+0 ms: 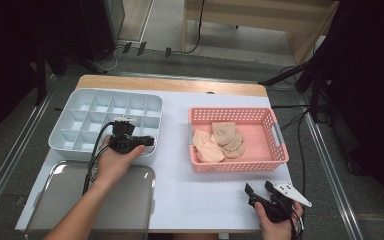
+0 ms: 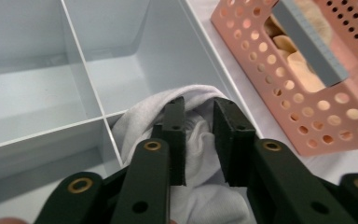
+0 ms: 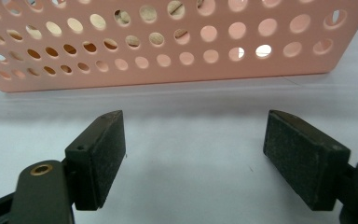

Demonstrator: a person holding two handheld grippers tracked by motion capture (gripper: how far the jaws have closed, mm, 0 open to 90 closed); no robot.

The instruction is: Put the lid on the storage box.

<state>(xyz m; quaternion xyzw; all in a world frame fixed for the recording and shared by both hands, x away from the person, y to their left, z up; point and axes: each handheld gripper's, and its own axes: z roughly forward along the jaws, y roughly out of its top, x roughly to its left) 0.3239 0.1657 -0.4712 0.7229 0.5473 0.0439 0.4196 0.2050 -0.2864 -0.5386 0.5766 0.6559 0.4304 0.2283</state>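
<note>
Soft grey cloth (image 2: 200, 140), glossy plastic organizer (image 2: 135, 56)

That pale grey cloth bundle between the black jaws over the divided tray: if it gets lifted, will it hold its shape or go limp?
Probably limp: the grey cloth bunches in soft folds around the left gripper, so the free parts would likely sag. It seems light, since a narrow pinch gathers it. Its matte knit looks unlikely to slip from the pads.

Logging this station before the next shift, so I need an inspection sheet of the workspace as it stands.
Surface: white table, bare at the middle.
Job's things: grey cloth in divided organiser tray; pink basket holds beige folded pieces.
Clutter: grey flat tray.
Grippers: left hand-held gripper around the cloth; right hand-held gripper open, holding nothing.
Cables: black cable from left gripper.
Surroundings: floor cables, wooden furniture behind.
</note>
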